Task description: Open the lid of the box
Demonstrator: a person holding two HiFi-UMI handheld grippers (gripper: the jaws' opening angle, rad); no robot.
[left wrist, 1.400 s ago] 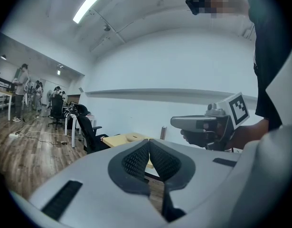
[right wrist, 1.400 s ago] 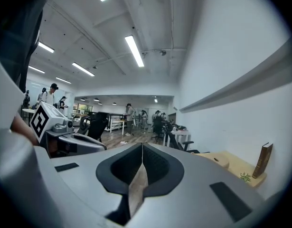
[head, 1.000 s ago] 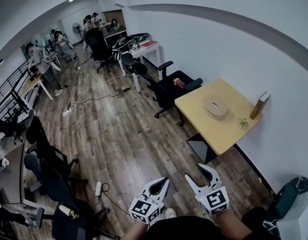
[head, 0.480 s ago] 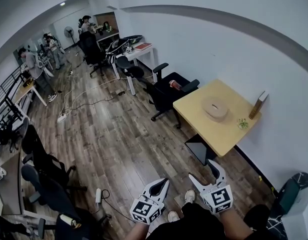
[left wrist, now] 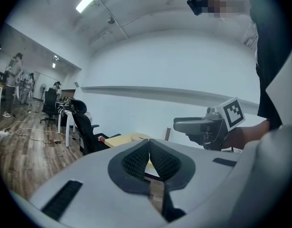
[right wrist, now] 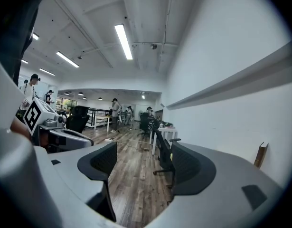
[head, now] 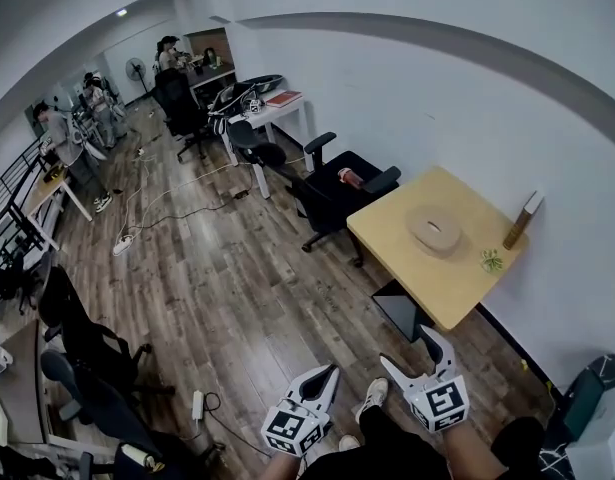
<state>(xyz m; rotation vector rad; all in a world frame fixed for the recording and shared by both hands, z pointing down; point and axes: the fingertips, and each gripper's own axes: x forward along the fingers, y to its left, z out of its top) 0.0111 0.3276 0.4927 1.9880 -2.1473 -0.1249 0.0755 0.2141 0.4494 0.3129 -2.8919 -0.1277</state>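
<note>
The box (head: 434, 232) is a low, round, beige container with its lid on. It sits on a yellow table (head: 427, 278) by the white wall, well ahead of both grippers. My left gripper (head: 328, 372) is held low over the wooden floor with its pads pressed together and nothing between them (left wrist: 148, 144). My right gripper (head: 409, 347) is beside it, nearer the table, and its jaws are opening with nothing between them (right wrist: 143, 163). In the left gripper view the table (left wrist: 132, 137) shows just beyond the shut jaws.
A black office chair (head: 337, 183) with a red can (head: 349, 177) on its seat stands against the table's far side. A tall brown item (head: 520, 220) and a small green plant (head: 490, 260) stand near the table's wall edge. A dark bin (head: 402, 308) sits underneath. Cables cross the floor (head: 177, 203).
The right gripper's jaws have spread wider. Both grippers have dropped lower in the head view, and the view has shifted slightly towards the table. The left gripper stays shut.
</note>
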